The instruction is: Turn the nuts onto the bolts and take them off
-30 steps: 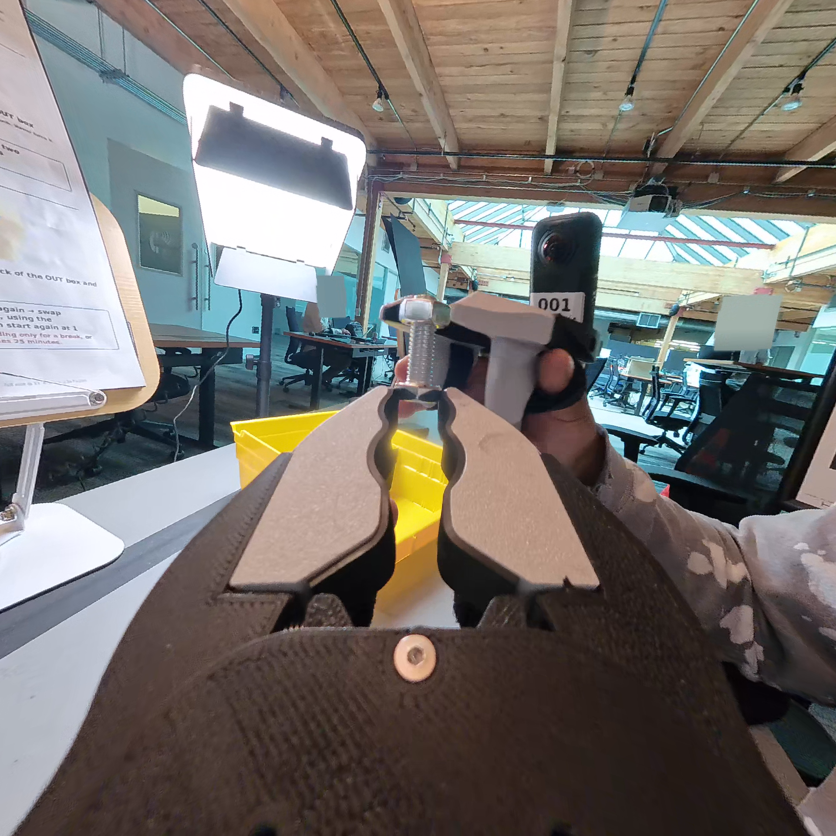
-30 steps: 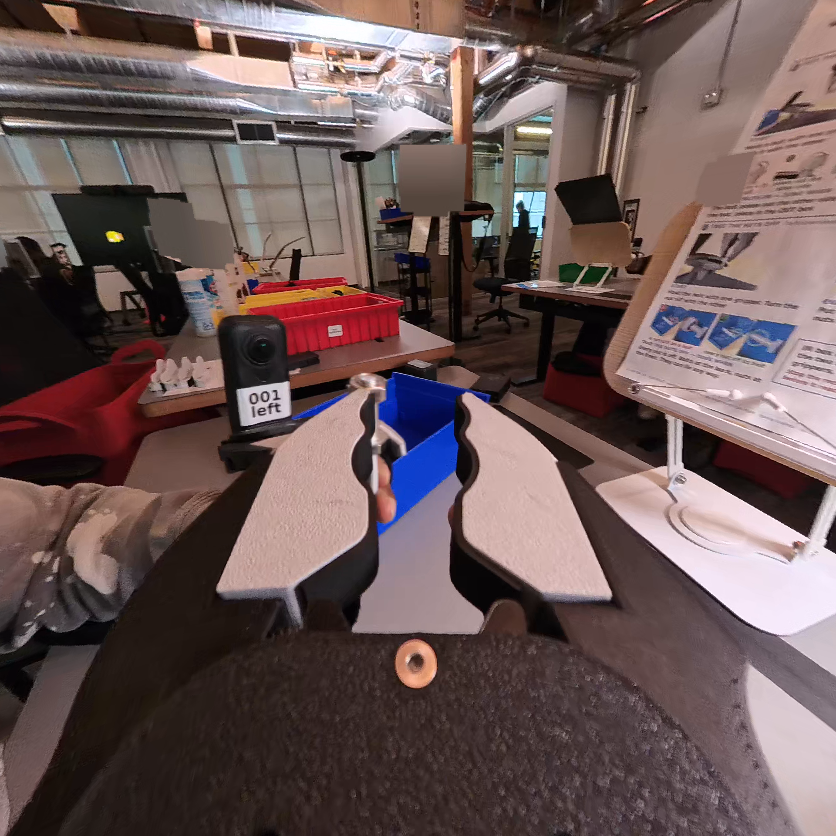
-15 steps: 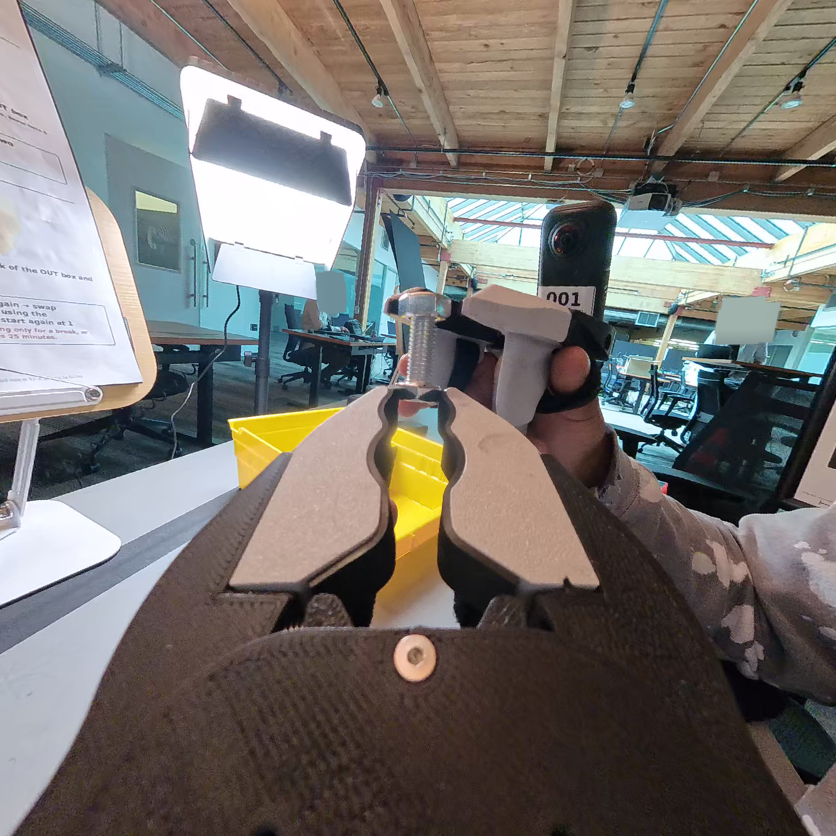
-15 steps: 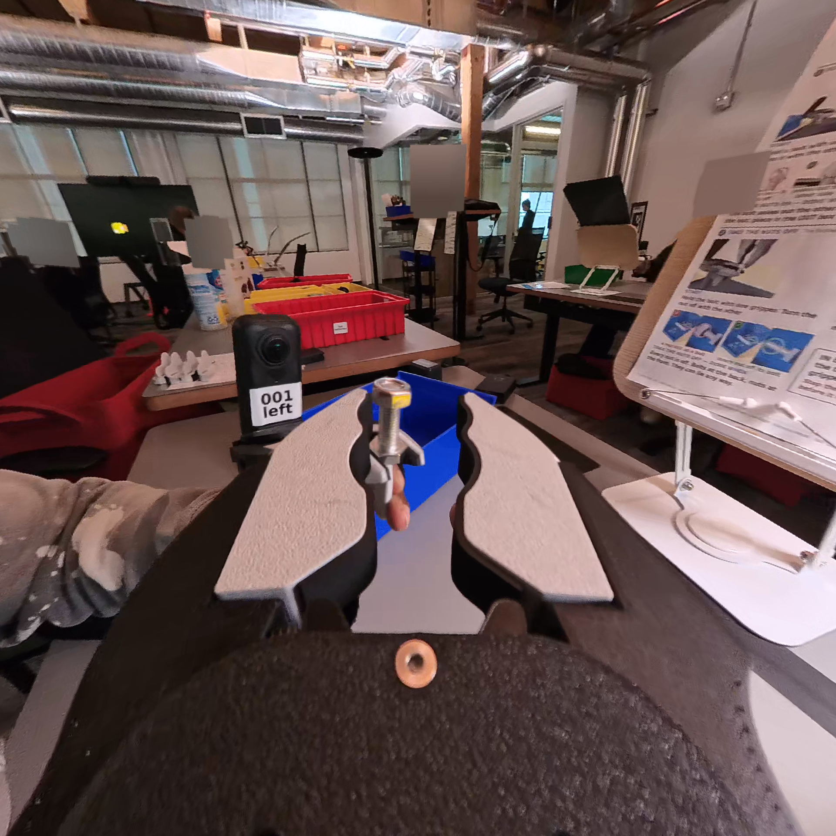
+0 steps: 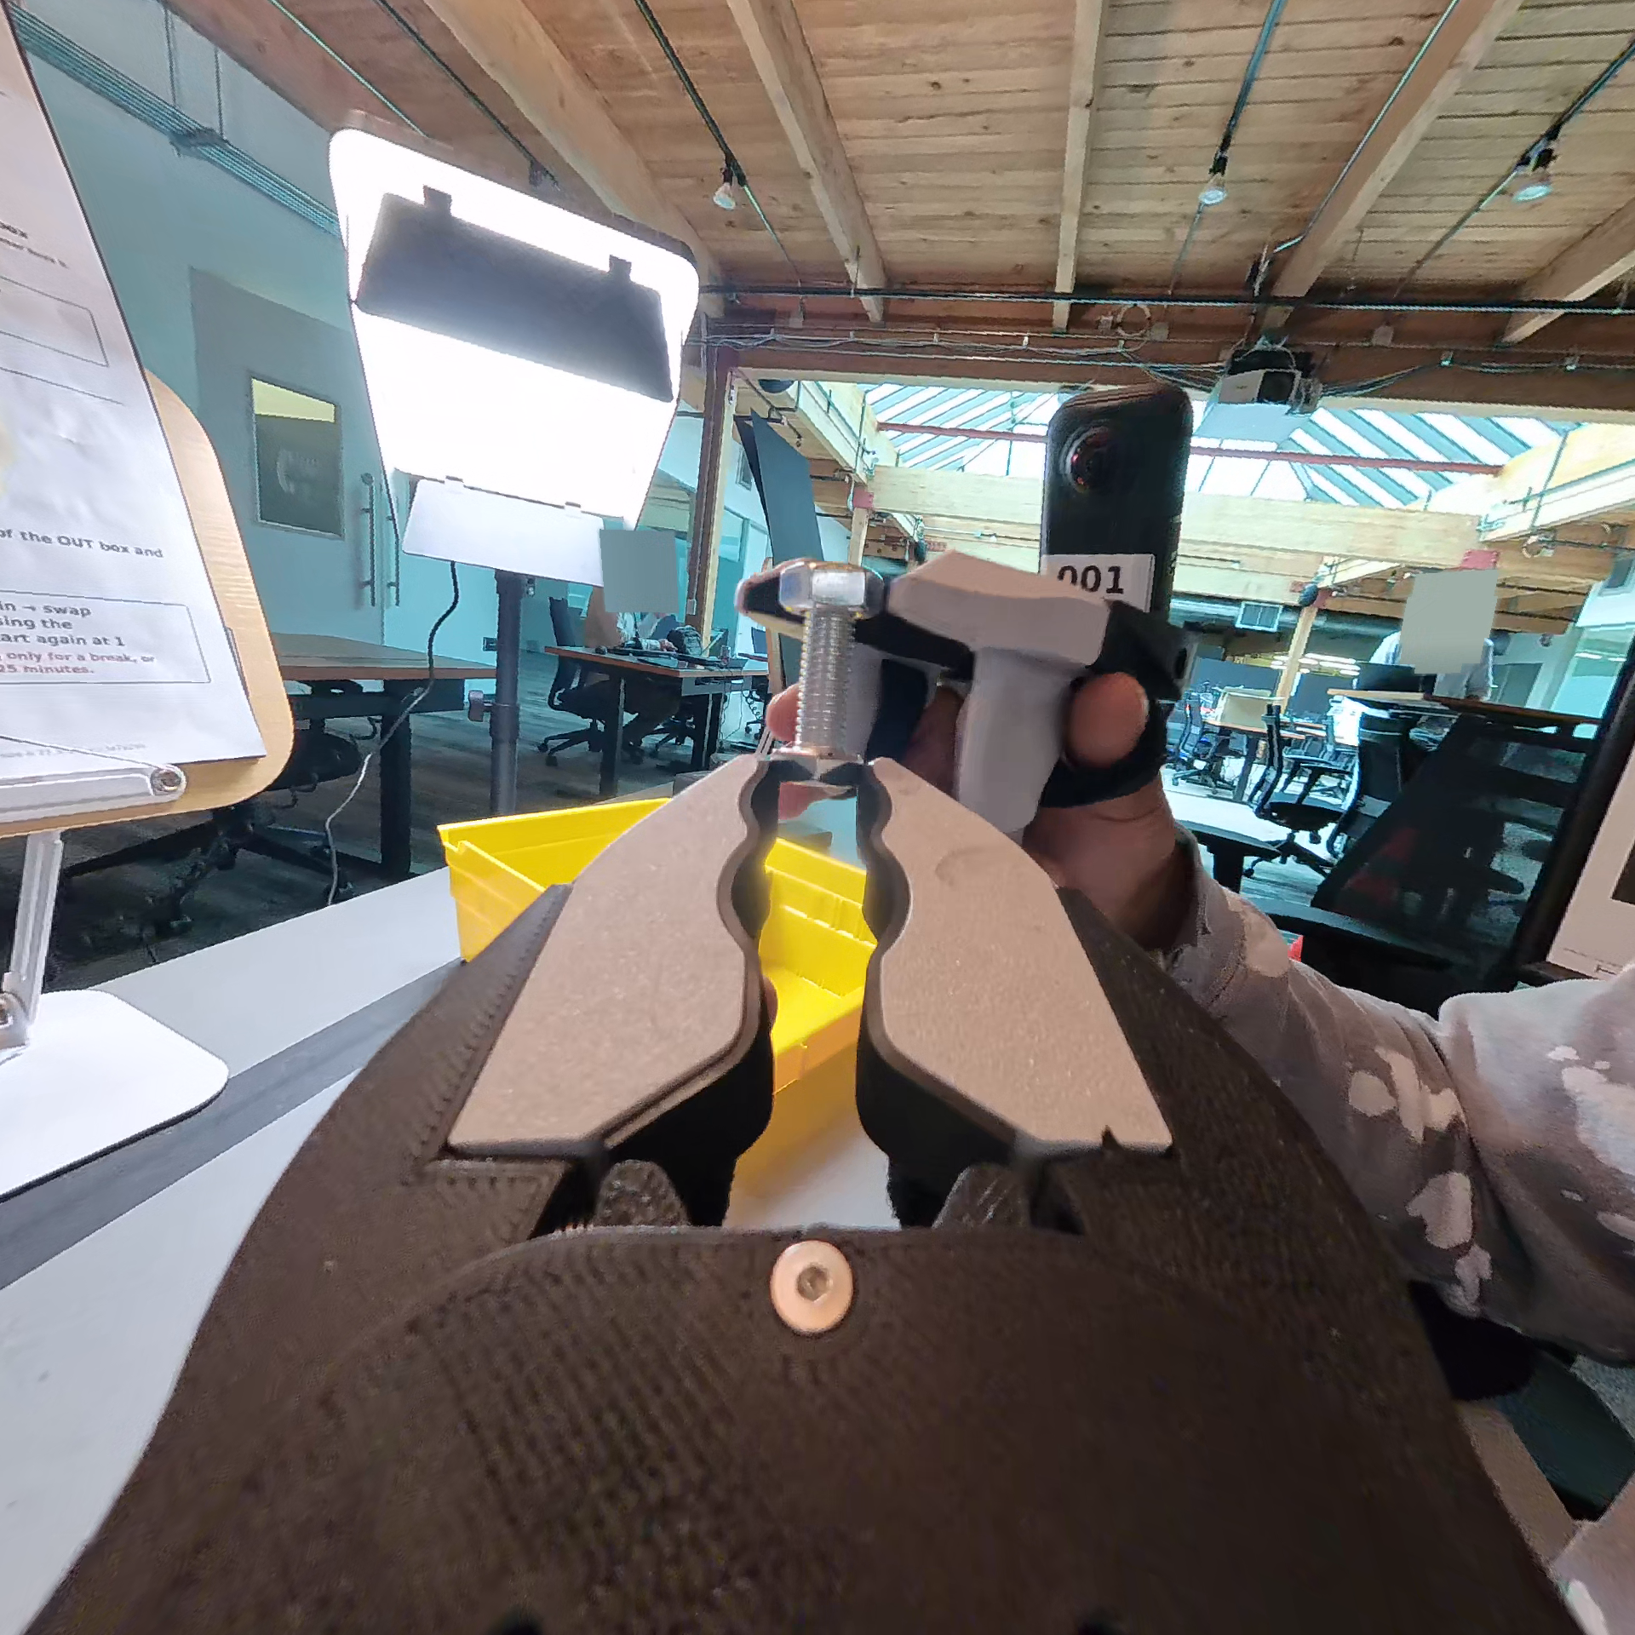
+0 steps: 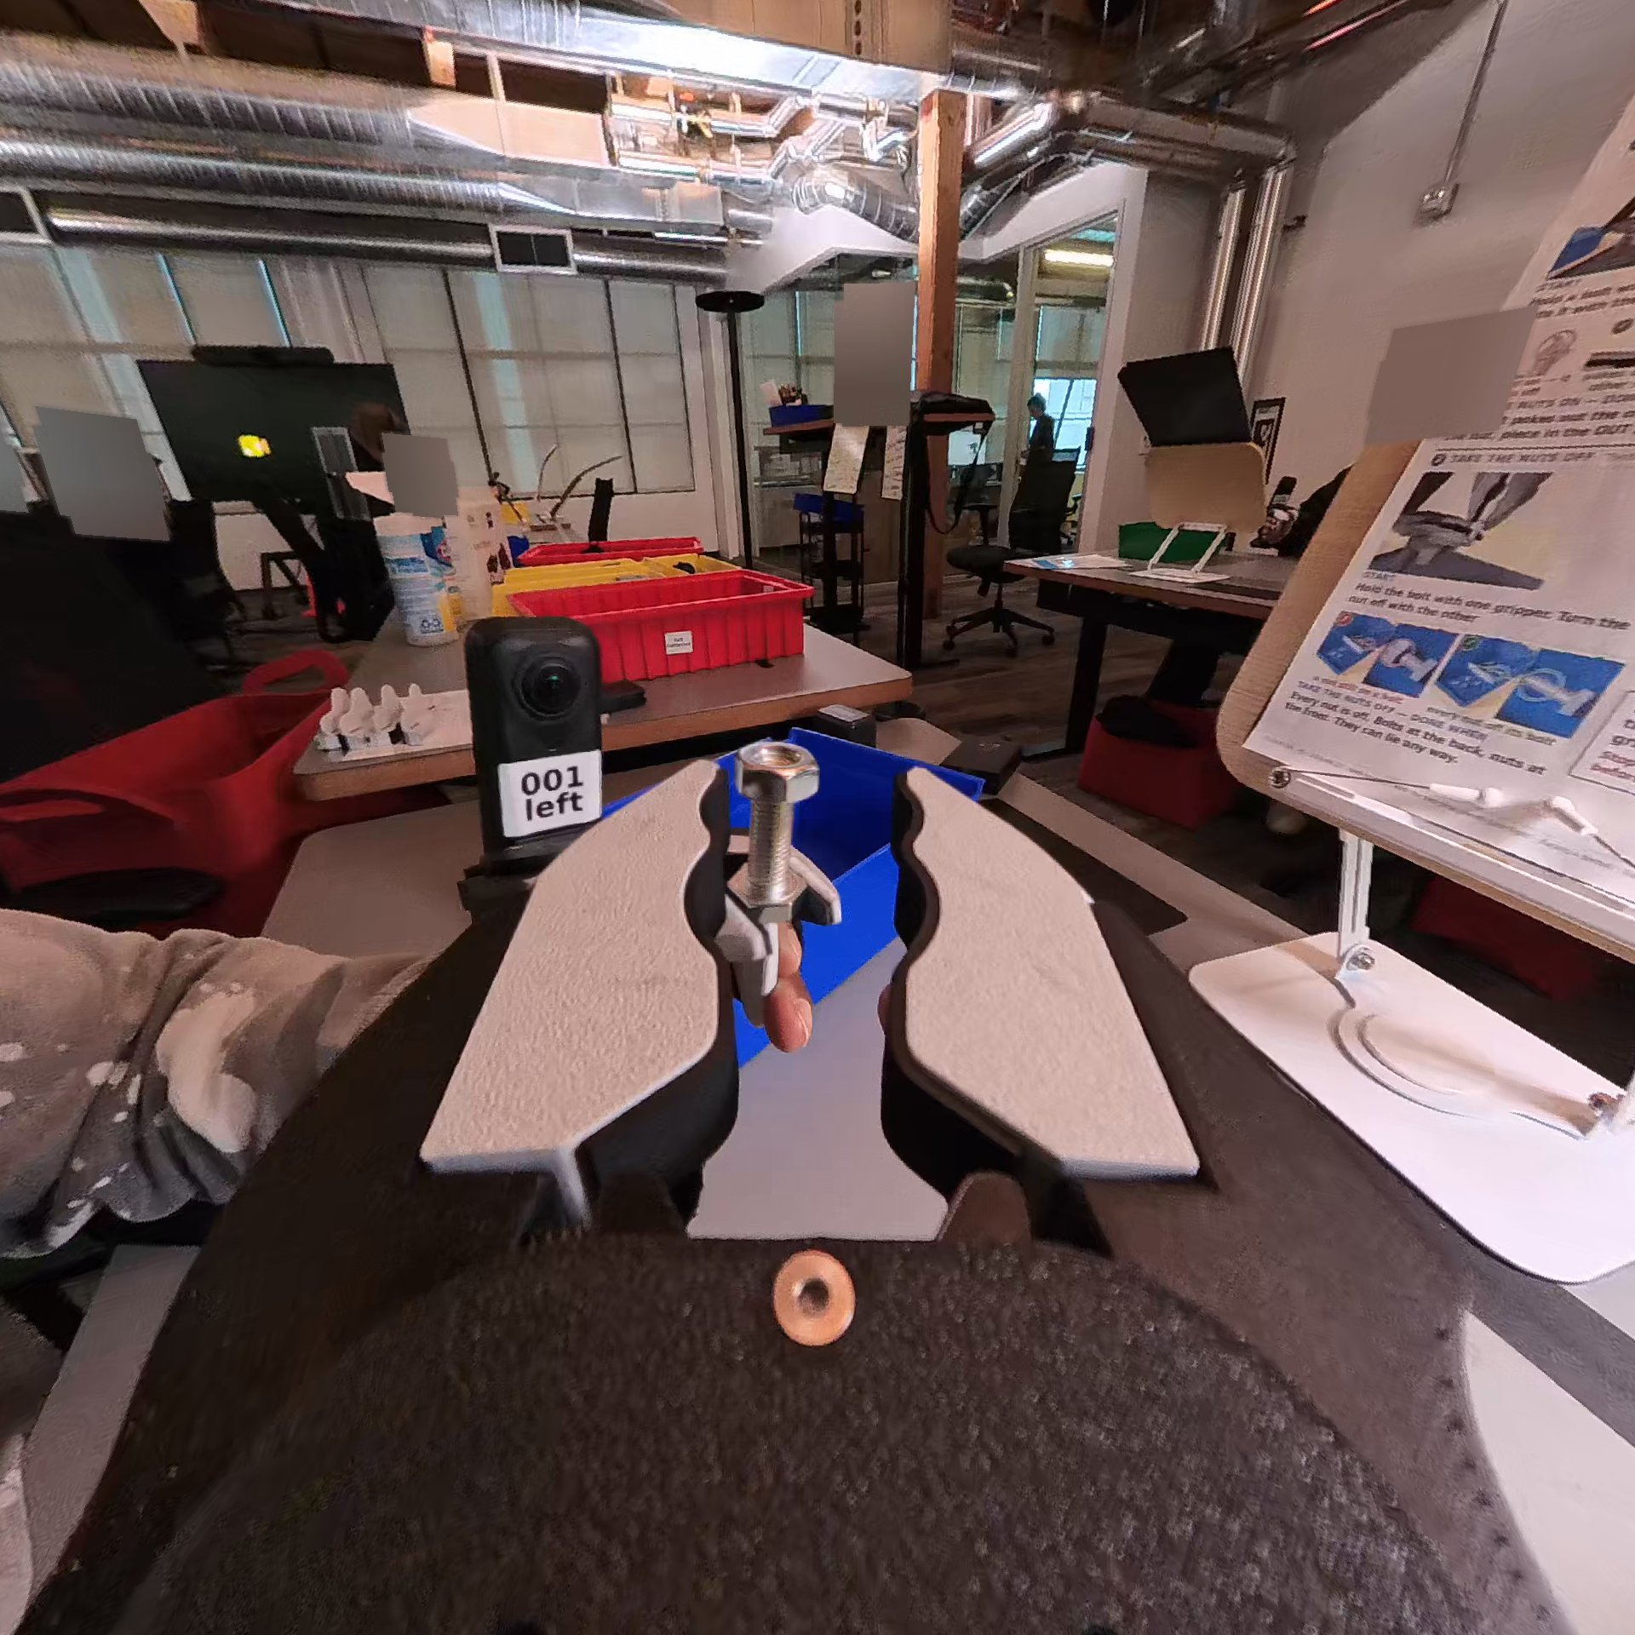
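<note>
A silver bolt (image 5: pixel 818 686) stands upright in mid-air. My left gripper (image 5: pixel 809 771) is shut on its hex head at the lower end. A nut (image 5: pixel 827 588) sits on the bolt's top end. In the right wrist view the bolt (image 6: pixel 770 840) and the nut (image 6: pixel 777 771) stand between the fingers of my right gripper (image 6: pixel 809 779). Those fingers are open, with a gap on each side of the nut. One right finger (image 5: pixel 991 619) shows beside the nut in the left wrist view. The left gripper's fingers (image 6: pixel 752 947) show below the bolt.
A yellow bin (image 5: pixel 531 849) stands on the grey table (image 5: pixel 265 973) behind my left gripper. A blue bin (image 6: pixel 854 849) stands behind the bolt in the right view. An instruction board on a white stand (image 6: pixel 1416 1062) is at the right, and shows at the left in the left view (image 5: pixel 88 1079). Less than 4 cm separates the two grippers' tips.
My right gripper has swung over so that the bolt, earlier hidden behind its left finger, now stands midway between its open fingers. The left gripper keeps its hold on the bolt.
</note>
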The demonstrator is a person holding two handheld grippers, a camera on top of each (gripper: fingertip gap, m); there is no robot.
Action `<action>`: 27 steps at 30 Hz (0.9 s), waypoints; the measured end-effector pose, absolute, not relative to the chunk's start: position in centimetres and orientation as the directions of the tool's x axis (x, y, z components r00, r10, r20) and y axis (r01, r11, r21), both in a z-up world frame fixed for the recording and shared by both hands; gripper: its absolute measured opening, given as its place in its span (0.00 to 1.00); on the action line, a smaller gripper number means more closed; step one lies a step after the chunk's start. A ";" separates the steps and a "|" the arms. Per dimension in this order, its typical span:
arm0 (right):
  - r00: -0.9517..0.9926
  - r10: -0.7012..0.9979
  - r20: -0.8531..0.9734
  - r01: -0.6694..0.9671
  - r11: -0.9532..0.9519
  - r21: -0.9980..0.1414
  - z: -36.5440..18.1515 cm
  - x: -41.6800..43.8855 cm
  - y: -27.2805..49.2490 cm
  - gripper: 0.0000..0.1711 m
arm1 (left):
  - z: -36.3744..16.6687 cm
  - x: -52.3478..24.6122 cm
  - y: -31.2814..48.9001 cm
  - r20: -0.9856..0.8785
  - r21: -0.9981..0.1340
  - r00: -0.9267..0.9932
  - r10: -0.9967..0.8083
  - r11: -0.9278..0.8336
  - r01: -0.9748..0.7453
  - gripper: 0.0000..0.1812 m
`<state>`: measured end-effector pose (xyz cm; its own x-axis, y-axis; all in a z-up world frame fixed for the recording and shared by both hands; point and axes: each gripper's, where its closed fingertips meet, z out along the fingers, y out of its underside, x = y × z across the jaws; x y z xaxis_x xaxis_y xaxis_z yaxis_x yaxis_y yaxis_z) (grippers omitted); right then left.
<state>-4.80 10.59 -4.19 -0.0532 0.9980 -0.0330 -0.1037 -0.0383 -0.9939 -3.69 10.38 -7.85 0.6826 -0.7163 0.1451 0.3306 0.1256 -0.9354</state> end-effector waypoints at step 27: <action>-0.144 0.989 -0.035 -0.109 -0.051 -0.993 -4.0 -4.3 9.9 0.10 | -7.6 -3.4 9.9 0.138 -0.927 0.657 -0.741 0.138 0.349 0.10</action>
<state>-4.28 9.87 -4.04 -0.1440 0.9890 -0.0352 -0.1093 -0.0513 -0.9927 -3.42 9.89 -7.56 0.6574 -0.7409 0.1377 0.3493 0.1376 -0.9269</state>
